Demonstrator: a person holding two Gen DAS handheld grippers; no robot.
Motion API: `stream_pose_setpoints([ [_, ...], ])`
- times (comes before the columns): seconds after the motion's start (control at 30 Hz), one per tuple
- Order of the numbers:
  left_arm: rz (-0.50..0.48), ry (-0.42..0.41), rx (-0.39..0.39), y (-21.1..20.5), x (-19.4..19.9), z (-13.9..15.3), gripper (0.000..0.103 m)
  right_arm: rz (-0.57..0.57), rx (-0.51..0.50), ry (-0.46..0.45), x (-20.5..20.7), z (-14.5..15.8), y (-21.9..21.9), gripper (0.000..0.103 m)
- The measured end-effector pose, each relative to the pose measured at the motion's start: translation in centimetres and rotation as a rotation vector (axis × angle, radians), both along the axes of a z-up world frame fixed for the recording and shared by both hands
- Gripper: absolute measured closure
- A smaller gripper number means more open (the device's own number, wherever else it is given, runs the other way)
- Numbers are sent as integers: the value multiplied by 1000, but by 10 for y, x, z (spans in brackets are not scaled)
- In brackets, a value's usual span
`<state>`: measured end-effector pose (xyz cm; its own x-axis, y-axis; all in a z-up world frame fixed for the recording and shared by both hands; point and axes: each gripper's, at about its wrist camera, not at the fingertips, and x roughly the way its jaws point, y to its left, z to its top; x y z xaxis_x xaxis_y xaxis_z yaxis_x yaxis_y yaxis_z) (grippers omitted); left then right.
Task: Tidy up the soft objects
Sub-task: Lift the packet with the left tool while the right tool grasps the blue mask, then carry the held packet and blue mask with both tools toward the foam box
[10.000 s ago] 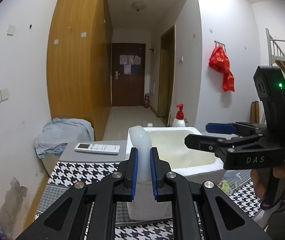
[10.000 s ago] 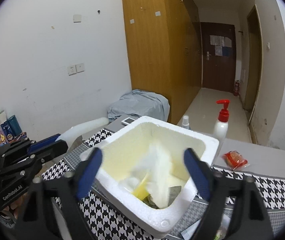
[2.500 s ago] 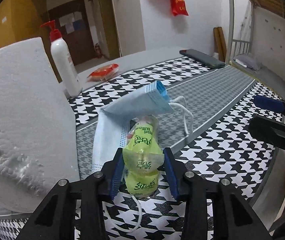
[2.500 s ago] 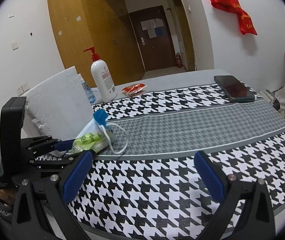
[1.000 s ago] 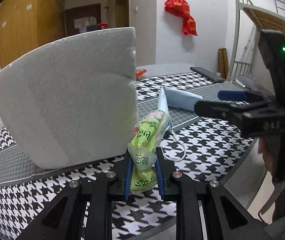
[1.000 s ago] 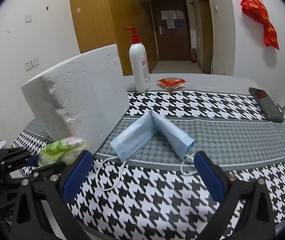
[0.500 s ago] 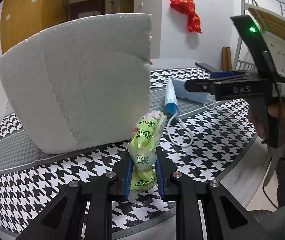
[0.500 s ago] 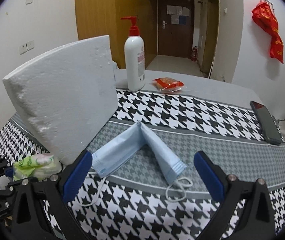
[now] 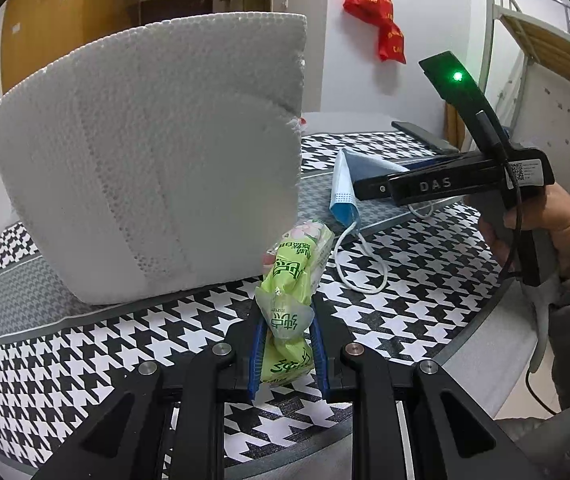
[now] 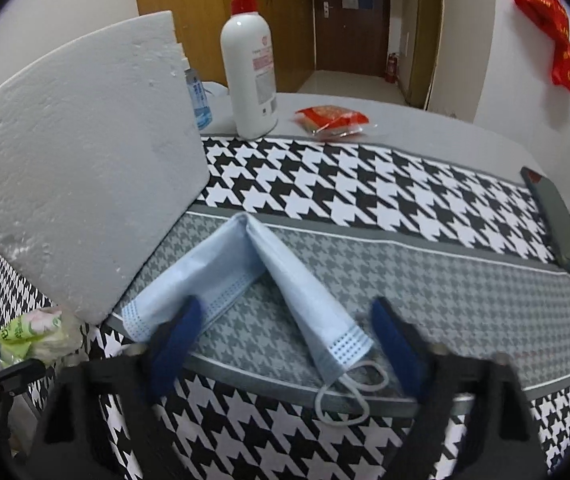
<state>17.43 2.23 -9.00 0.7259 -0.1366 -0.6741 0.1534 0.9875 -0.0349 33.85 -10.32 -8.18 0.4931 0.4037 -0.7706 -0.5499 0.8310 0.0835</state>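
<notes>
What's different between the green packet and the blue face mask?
The green packet is a crinkly printed wrapper; the blue face mask is plain pleated cloth with white ear loops. The packet is pinched in the left gripper, off the table; the mask lies folded on the tablecloth. The right gripper has just been closing around the mask, pads not yet on it. Both look soft.

— What stands at the back?
— A white pump bottle (image 10: pixel 249 76) with a red top, beside a small blue bottle (image 10: pixel 197 98).
— And flat on the table?
— A red snack packet (image 10: pixel 331 118); a dark phone (image 10: pixel 555 226) lies at the right.
</notes>
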Motion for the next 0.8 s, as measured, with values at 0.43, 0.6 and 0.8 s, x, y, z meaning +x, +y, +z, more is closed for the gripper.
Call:
stream_pose_setpoints([
  [0.43,13,-6,-23,8,-5,-1,81,0,77,-3,-9,8,-9,84],
  [0.6,22,-18,-25,13,-12,2,81,-21,116,-27,-18,19,-21,84],
  [0.8,33,-34,-25,18,-25,9,81,-34,140,-59,-35,33,-33,84],
])
